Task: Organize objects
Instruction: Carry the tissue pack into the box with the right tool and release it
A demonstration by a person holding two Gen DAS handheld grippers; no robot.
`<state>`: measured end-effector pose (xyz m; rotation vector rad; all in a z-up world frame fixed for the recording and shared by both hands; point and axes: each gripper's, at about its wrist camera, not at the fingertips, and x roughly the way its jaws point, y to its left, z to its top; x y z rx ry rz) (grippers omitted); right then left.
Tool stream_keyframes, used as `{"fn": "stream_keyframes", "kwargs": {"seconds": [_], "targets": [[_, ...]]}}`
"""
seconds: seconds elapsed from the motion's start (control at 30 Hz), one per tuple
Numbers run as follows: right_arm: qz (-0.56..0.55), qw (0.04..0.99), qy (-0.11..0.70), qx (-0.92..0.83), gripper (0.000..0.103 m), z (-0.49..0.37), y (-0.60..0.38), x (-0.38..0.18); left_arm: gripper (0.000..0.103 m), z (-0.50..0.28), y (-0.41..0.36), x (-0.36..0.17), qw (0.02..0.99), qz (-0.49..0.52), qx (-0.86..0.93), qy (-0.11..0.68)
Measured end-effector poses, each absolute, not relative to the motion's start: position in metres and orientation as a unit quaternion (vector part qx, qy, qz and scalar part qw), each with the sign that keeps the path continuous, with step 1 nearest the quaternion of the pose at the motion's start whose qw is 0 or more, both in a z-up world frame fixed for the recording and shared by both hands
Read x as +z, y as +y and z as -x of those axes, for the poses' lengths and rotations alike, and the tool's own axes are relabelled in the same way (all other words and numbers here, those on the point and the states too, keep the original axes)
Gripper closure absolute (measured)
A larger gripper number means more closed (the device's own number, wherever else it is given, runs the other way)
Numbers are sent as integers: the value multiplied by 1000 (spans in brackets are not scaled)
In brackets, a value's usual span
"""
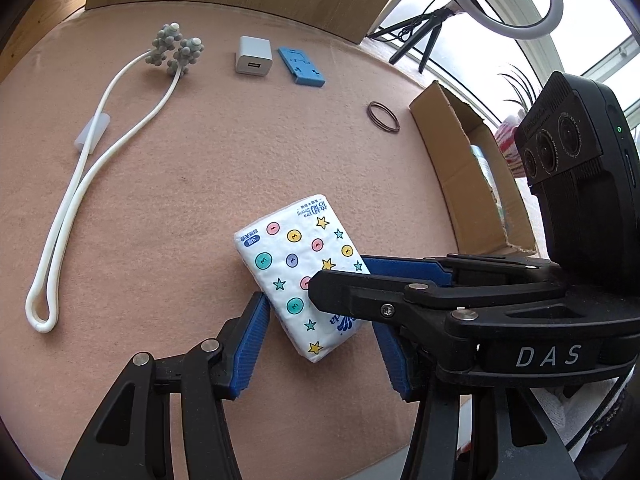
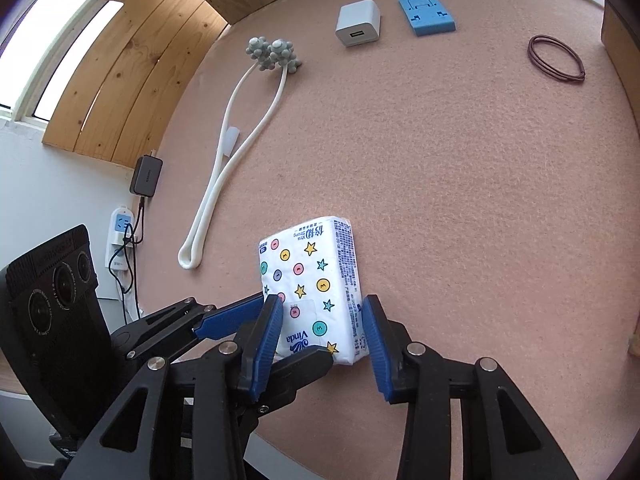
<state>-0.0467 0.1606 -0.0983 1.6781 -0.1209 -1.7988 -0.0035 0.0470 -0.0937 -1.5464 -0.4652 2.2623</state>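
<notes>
A white tissue pack [image 1: 292, 248] [image 2: 308, 264] printed with coloured dots and stars lies at an angle on the pink felt mat [image 1: 180, 200], near its front edge. My left gripper [image 1: 320, 316] [image 2: 296, 330] straddles the pack's near end. Its left pad [image 1: 256, 320] rests against one long edge, and the other pad is partly hidden behind the right gripper. My right gripper [image 2: 322, 302] [image 1: 340, 274] reaches in from the right and crosses over the left one. Both of its blue pads [image 2: 370, 320] sit against the pack's sides.
Along the back of the mat lie a white loop massager with grey knobbed heads [image 1: 176, 48], a white USB charger [image 1: 253, 56], a blue flat stand [image 1: 301, 66] and brown hair ties [image 1: 383, 117]. An open cardboard box [image 1: 452, 152] stands off the right edge.
</notes>
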Motion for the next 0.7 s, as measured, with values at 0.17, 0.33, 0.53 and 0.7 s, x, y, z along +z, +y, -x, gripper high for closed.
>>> {"fn": "stream_keyframes", "kwargs": {"seconds": [0.17, 0.33, 0.53, 0.7], "targets": [[-622, 324, -45, -711, 65, 51, 181, -80, 47, 14, 71, -79, 199, 536, 805, -158], [-608, 308, -63, -729, 65, 61, 212, -65, 46, 24, 102, -66, 221, 526, 808, -145], [-590, 288, -84, -750, 65, 73, 250, -46, 46, 34, 143, -47, 252, 513, 811, -126], [-571, 269, -102, -769, 65, 79, 285, -30, 46, 44, 181, -34, 279, 503, 811, -109]]}}
